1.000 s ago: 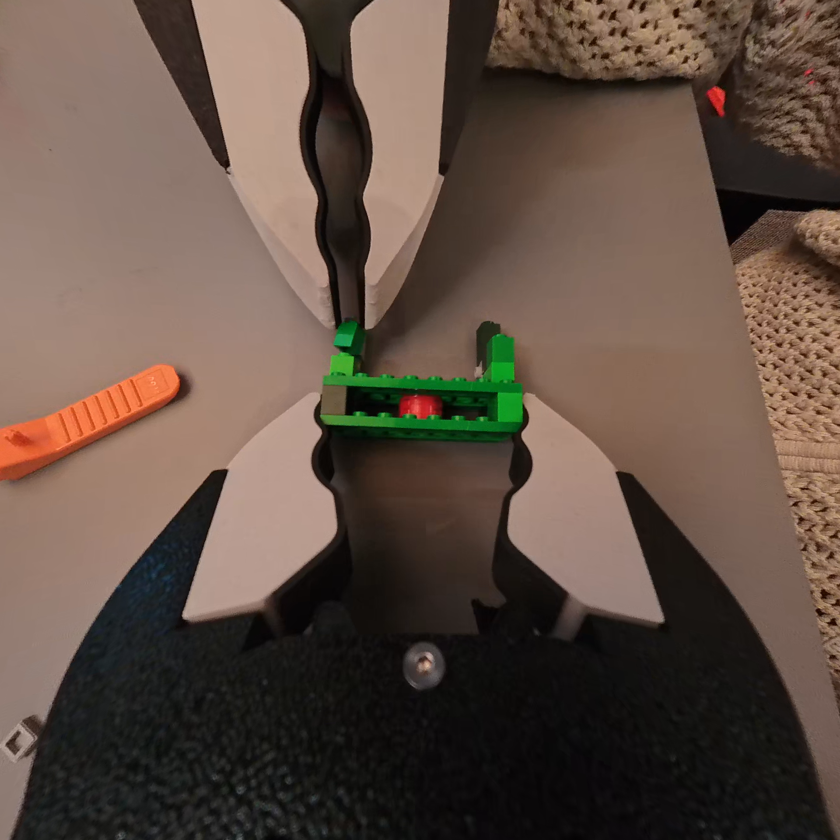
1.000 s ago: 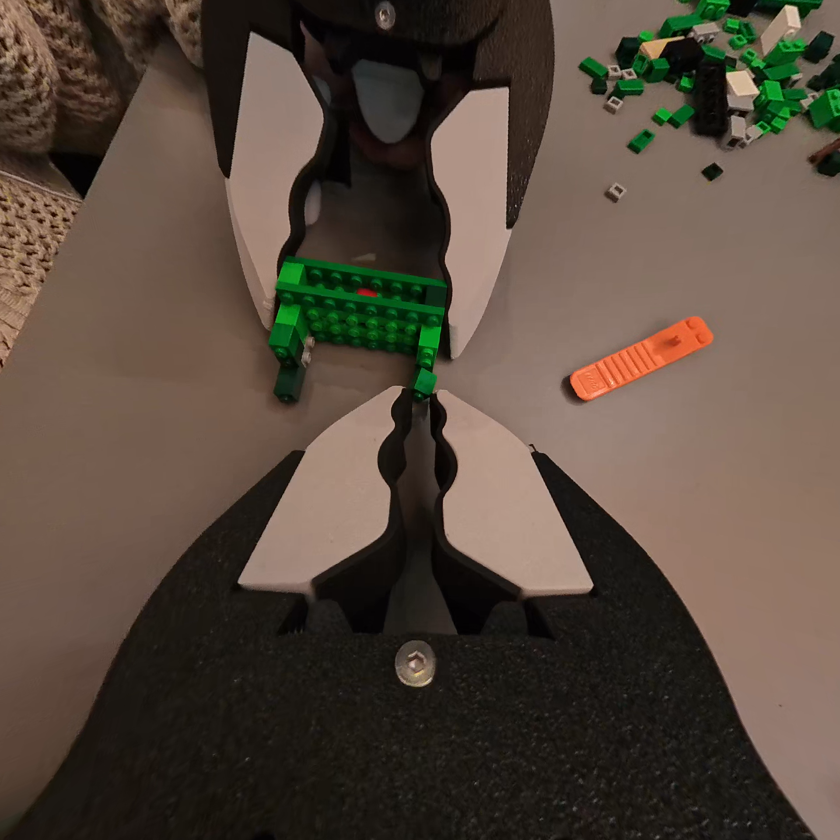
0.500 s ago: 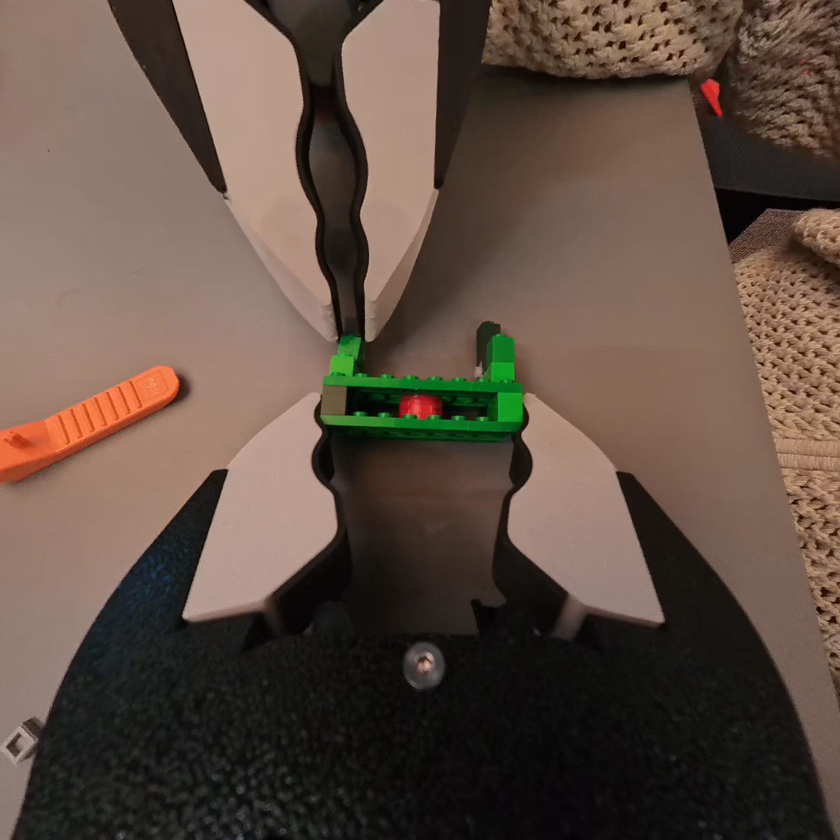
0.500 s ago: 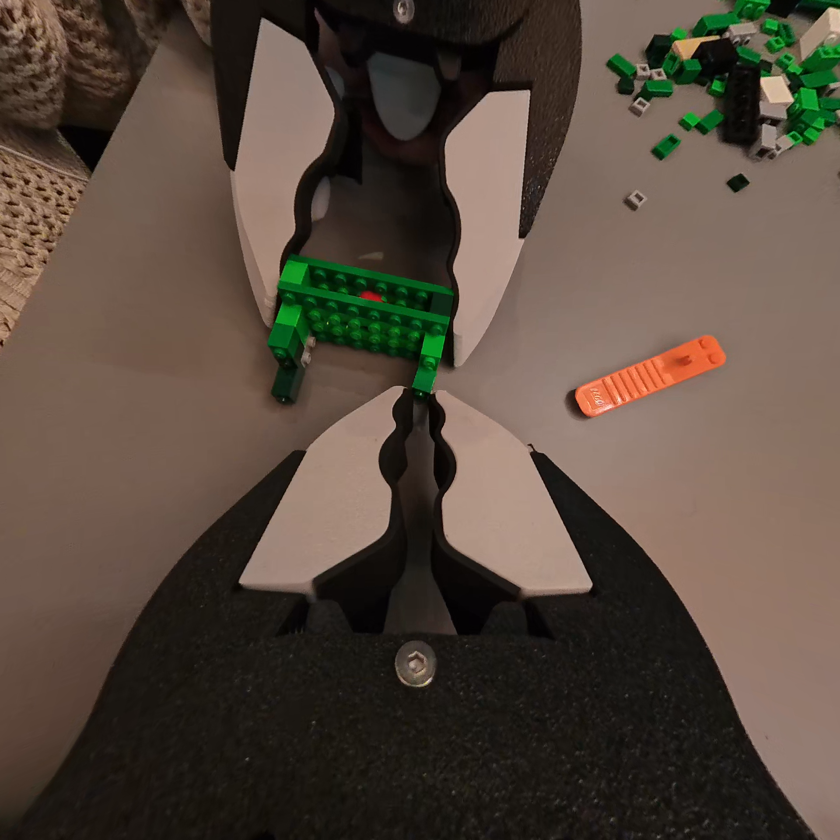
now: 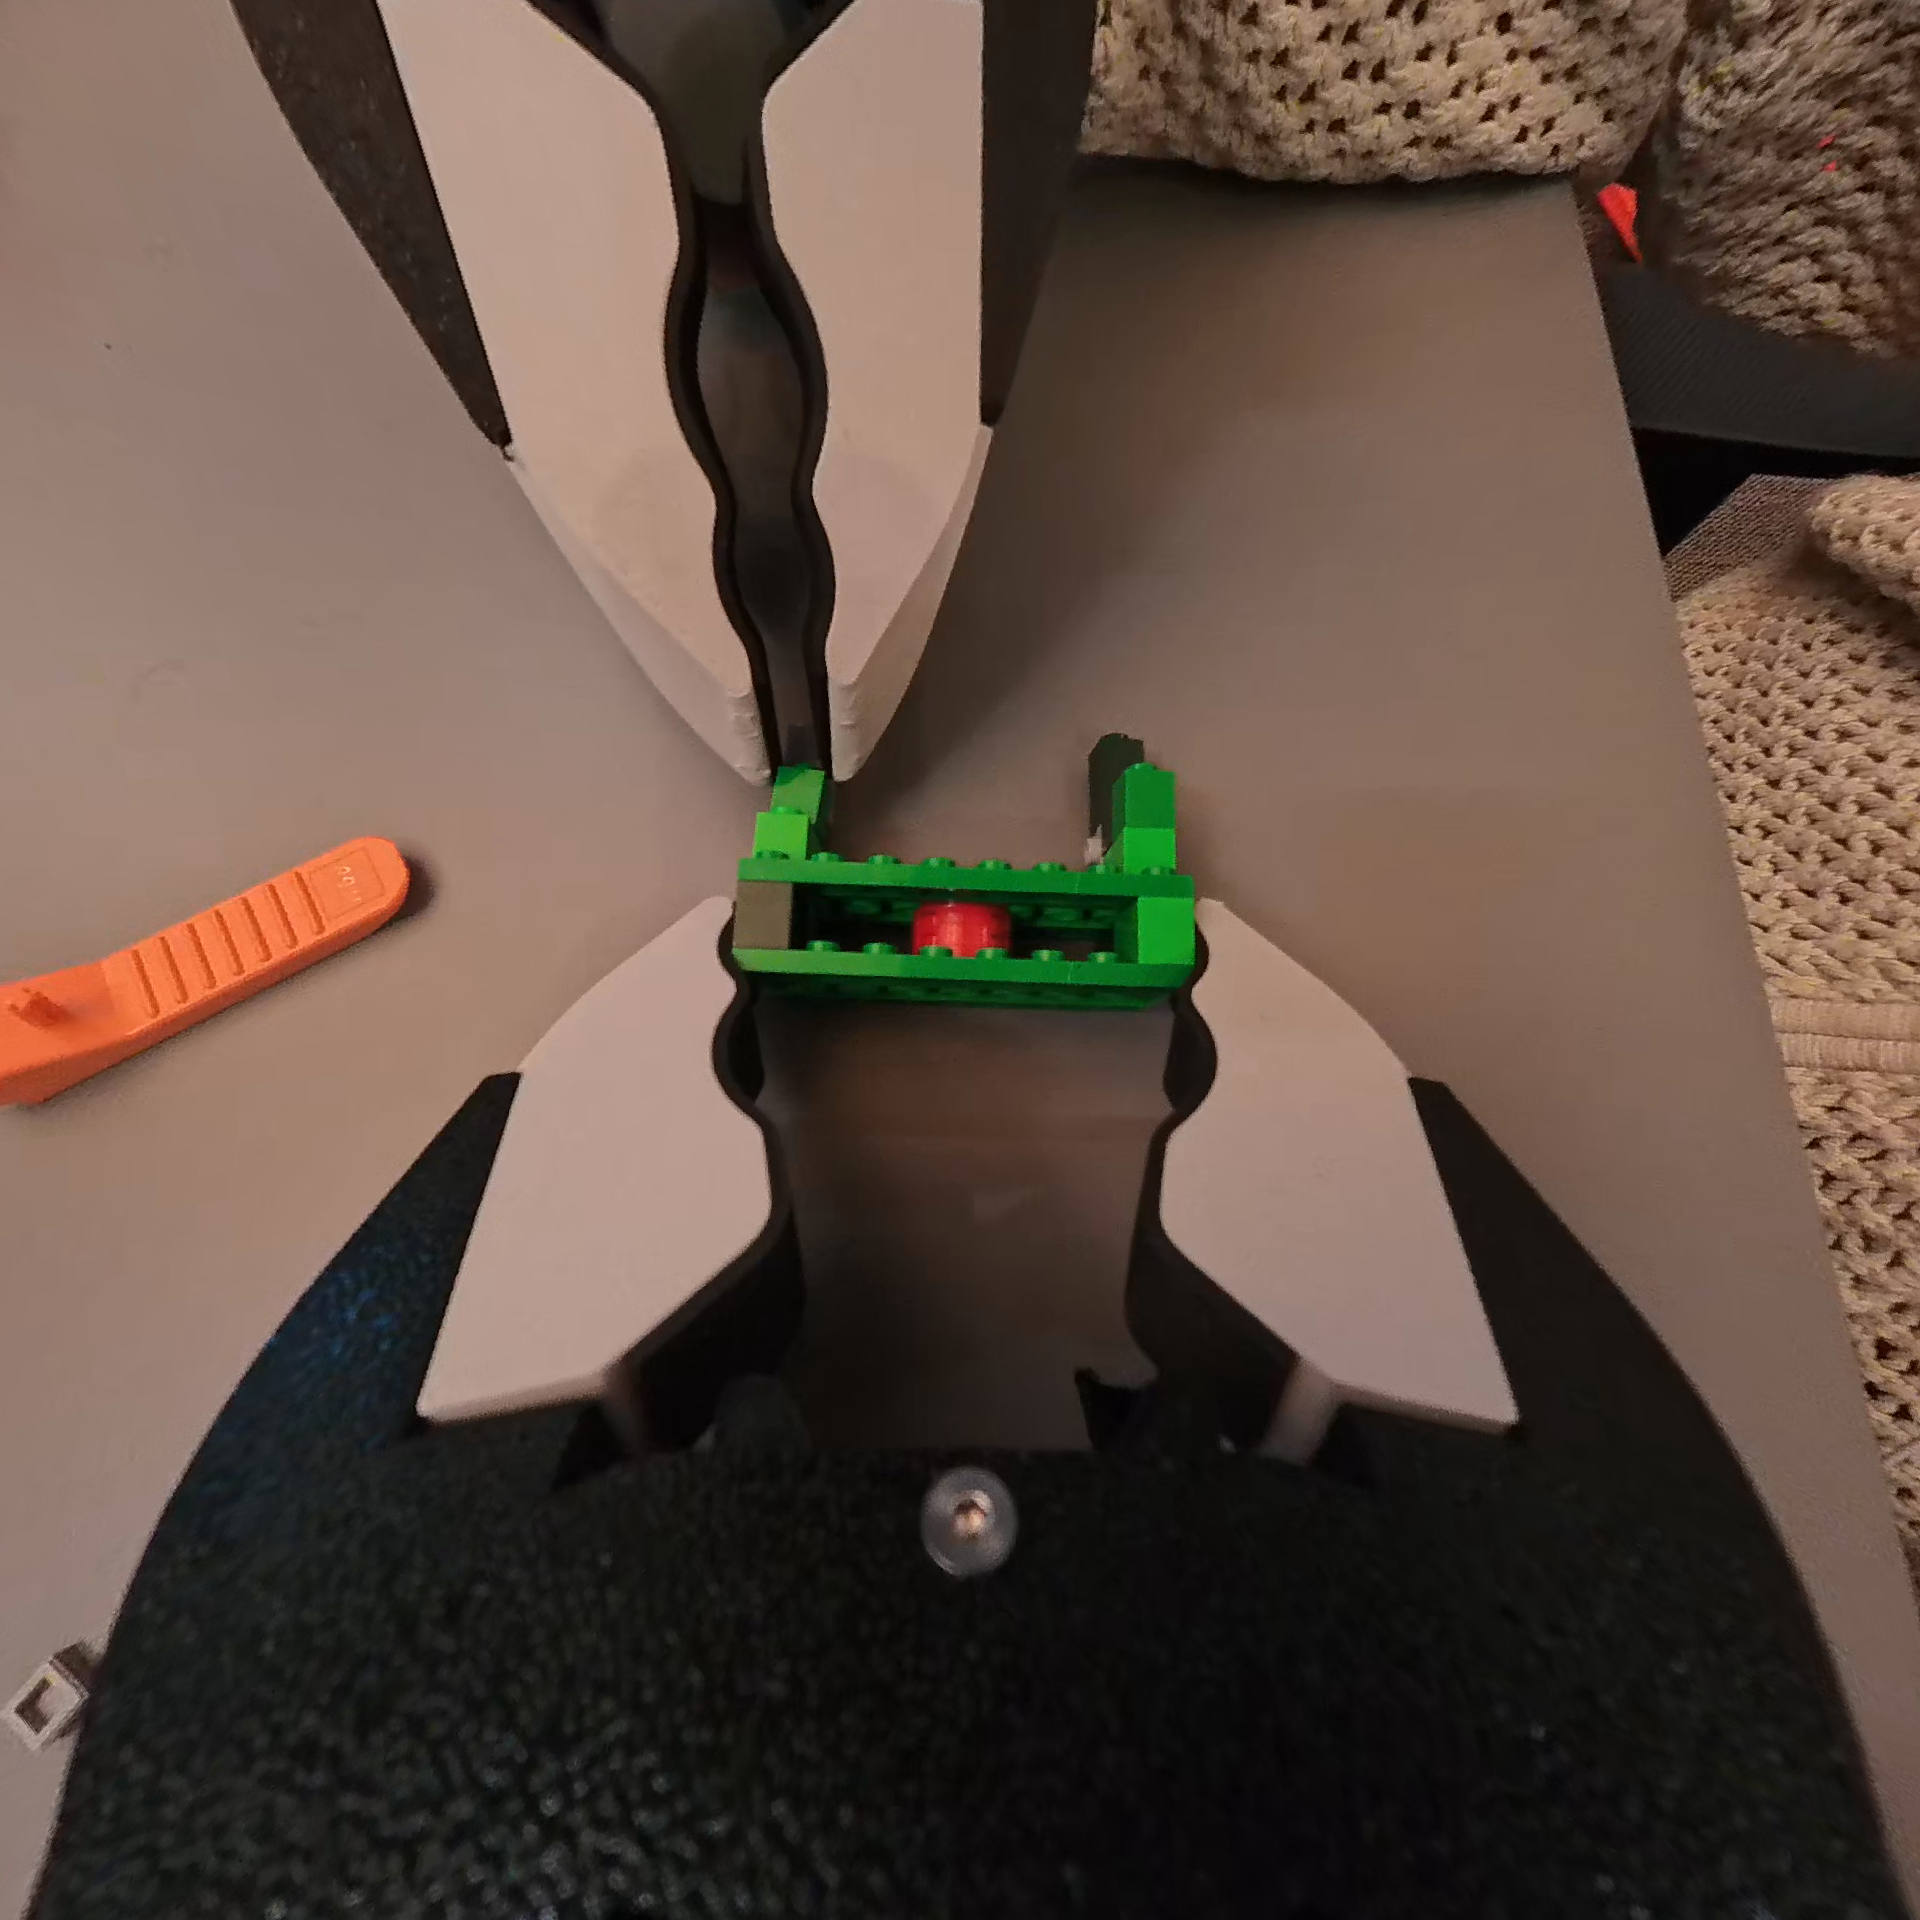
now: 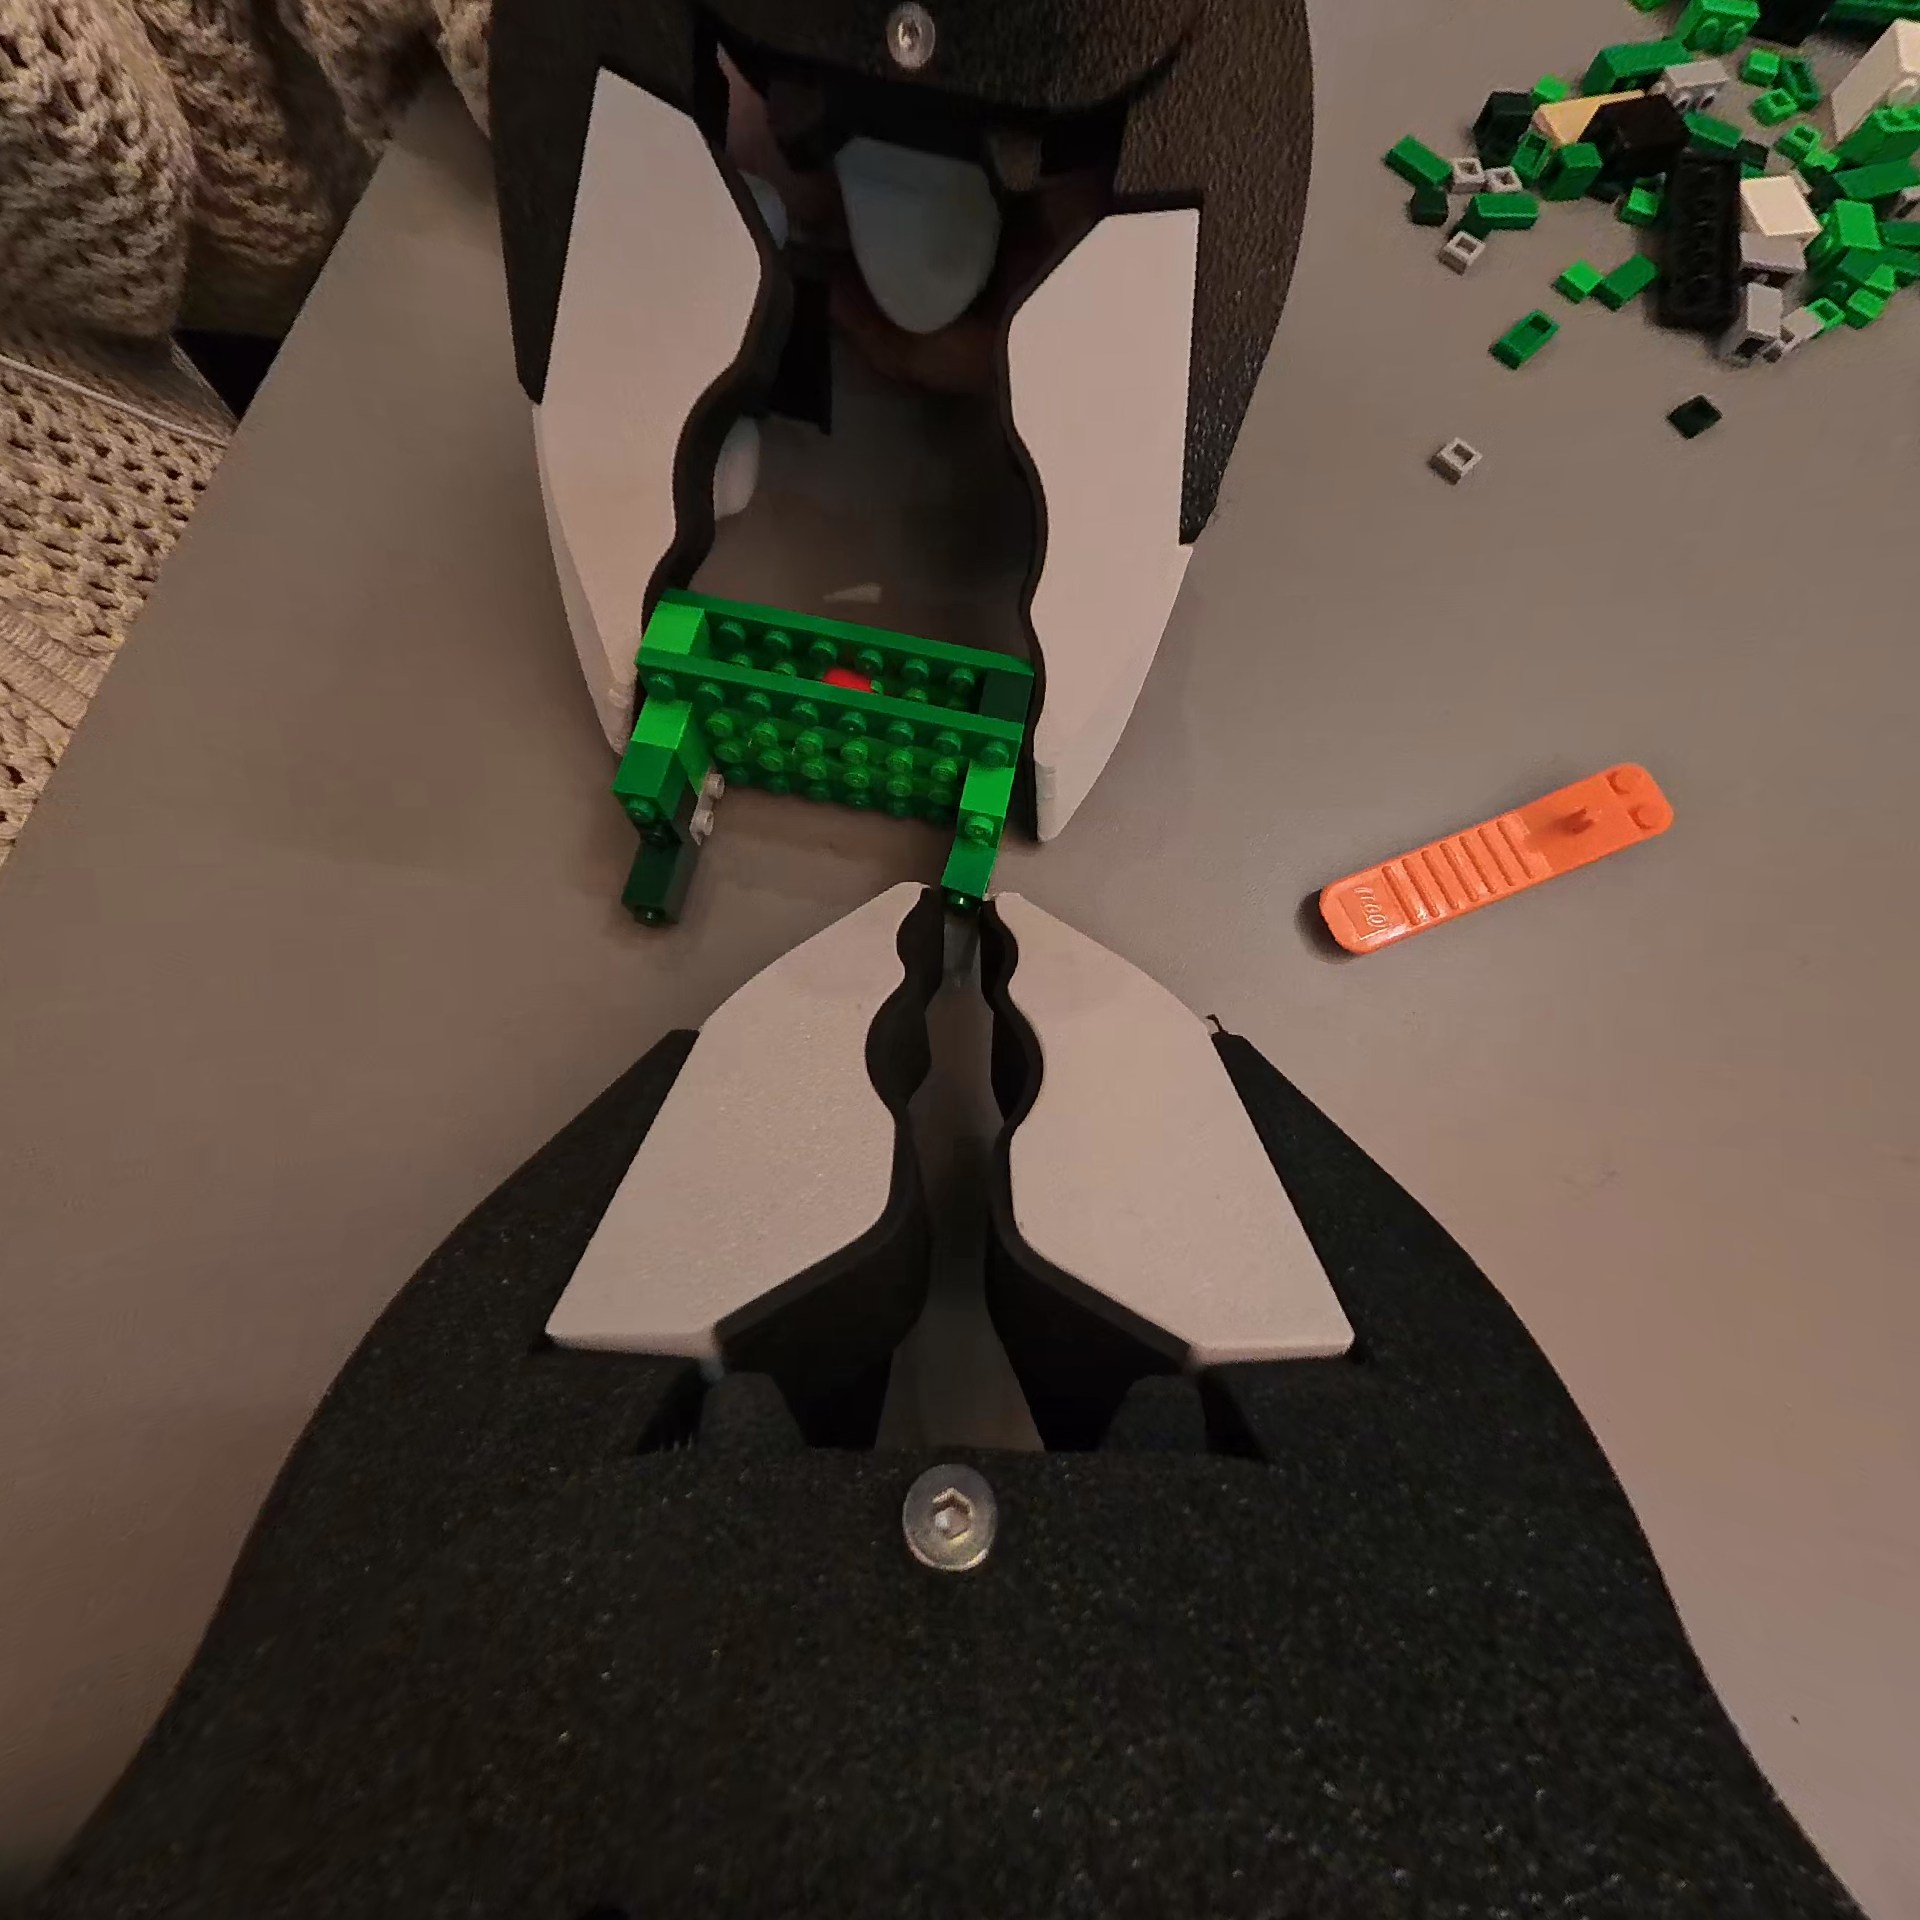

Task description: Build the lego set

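A green lego assembly (image 5: 961, 971) of two long plates with a red round piece (image 5: 961, 927) between them rests on the grey table (image 5: 1299, 520). My left gripper (image 5: 961, 935) is shut on its two ends. It also shows in the right wrist view (image 6: 831, 727), held by the left gripper (image 6: 831, 764). Two short green legs stick out from it. My right gripper (image 6: 956, 904) is shut on a small green brick (image 6: 977, 831) that sits in line on one leg. The same right gripper (image 5: 798, 764) comes in from the far side in the left wrist view.
An orange brick separator (image 6: 1496, 857) lies on the table beside the grippers and also shows in the left wrist view (image 5: 208, 956). A pile of loose green, black and grey bricks (image 6: 1714, 156) lies farther off. A knitted blanket (image 5: 1818, 935) hangs past the table edge. Left and right tips are no more than a few centimetres apart. The orange brick separator (image 6: 1496, 857) sits 9 cm or so from the ends of my left fingers. Seen from the left wrist view (image 5: 181, 963) as well.
The small green brick in my right gripper was tilted off the leg; it now sits straight on it. The left gripper and assembly have hardly moved.
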A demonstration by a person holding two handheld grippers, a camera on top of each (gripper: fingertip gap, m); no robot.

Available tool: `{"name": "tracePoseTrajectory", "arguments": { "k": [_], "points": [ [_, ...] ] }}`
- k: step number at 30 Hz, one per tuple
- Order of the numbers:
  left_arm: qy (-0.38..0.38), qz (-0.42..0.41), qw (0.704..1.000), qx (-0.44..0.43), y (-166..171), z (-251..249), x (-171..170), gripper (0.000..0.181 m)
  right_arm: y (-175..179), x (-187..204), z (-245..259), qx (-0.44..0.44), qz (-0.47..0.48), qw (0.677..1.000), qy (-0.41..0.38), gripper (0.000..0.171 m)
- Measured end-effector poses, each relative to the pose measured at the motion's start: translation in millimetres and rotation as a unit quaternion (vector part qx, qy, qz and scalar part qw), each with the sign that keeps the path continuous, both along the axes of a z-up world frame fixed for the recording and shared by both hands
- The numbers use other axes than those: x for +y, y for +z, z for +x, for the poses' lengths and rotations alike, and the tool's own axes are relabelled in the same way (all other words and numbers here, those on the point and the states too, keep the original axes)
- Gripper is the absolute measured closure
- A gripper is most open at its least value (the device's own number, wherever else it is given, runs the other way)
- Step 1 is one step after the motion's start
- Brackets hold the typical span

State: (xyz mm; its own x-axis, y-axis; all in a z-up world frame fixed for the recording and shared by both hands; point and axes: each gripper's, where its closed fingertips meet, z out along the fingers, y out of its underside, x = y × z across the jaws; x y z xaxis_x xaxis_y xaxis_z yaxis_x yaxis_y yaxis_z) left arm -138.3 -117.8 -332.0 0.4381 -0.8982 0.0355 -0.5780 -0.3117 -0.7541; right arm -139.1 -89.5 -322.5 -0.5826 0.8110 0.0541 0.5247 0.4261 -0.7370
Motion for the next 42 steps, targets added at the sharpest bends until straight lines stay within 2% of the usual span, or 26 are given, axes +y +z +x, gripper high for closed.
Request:
{"name": "tracePoseTrajectory", "arguments": {
  "k": [15, 20, 29, 42],
  "points": [
    [0.004, 0.027, 1.000, 0.006, 2.7, 1.3, 2.4, 0.105, 3.5, 0.7, 0.3, -0.025, 0.000, 1.000, 0.003, 0.165],
    [0.001, 0.052, 0.998, -0.041, 20.5, 4.8, 3.4, 0.105, 23.1, 0.8, 1.9, -0.005, -0.011, 1.000, 0.003, 0.165],
    [-0.008, 0.077, 0.995, -0.067, 30.0, 8.4, 2.1, 0.105, 32.3, -0.6, 4.0, -0.014, 0.012, 1.000, 0.008, 0.166],
    [-0.015, 0.087, 0.994, -0.070, 33.8, 8.4, 0.4, 0.105, 26.4, -3.0, 0.2, -0.042, 0.024, 0.999, 0.019, 0.166]
  ]
}}
